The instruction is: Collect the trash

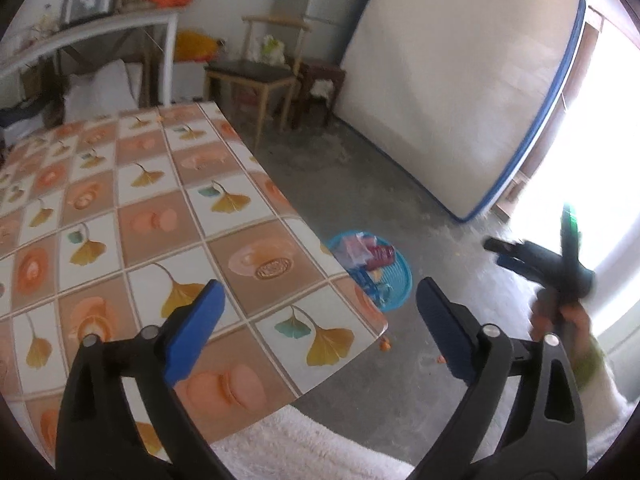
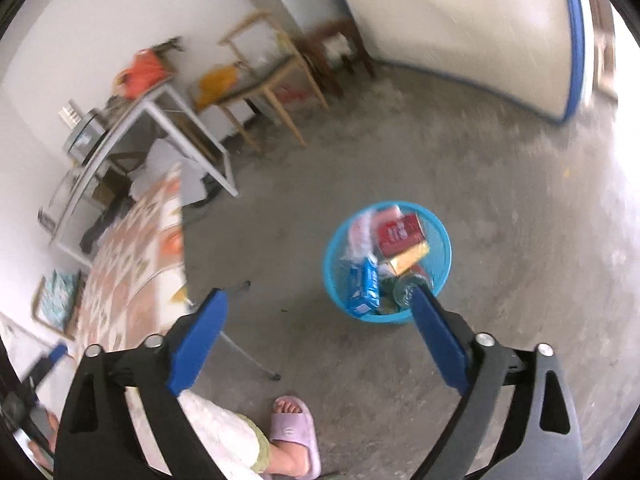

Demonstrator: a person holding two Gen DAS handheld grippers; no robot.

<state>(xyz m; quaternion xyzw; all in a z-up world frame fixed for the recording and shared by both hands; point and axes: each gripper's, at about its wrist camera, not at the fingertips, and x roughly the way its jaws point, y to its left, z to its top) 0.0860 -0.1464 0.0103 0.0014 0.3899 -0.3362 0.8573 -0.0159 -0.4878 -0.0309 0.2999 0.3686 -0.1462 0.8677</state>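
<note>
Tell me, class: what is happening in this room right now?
A person is clearing trash with a gripper in each hand. Both the left gripper and the right gripper are open and empty. The blue basket on the floor beside the table already holds boxes and wrappers. No trash shows on the tabletop.

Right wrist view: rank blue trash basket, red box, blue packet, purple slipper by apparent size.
1. blue trash basket
2. purple slipper, though it sits nearer the camera, so its rank is unsure
3. red box and blue packet look about alike; no ranking.
</note>
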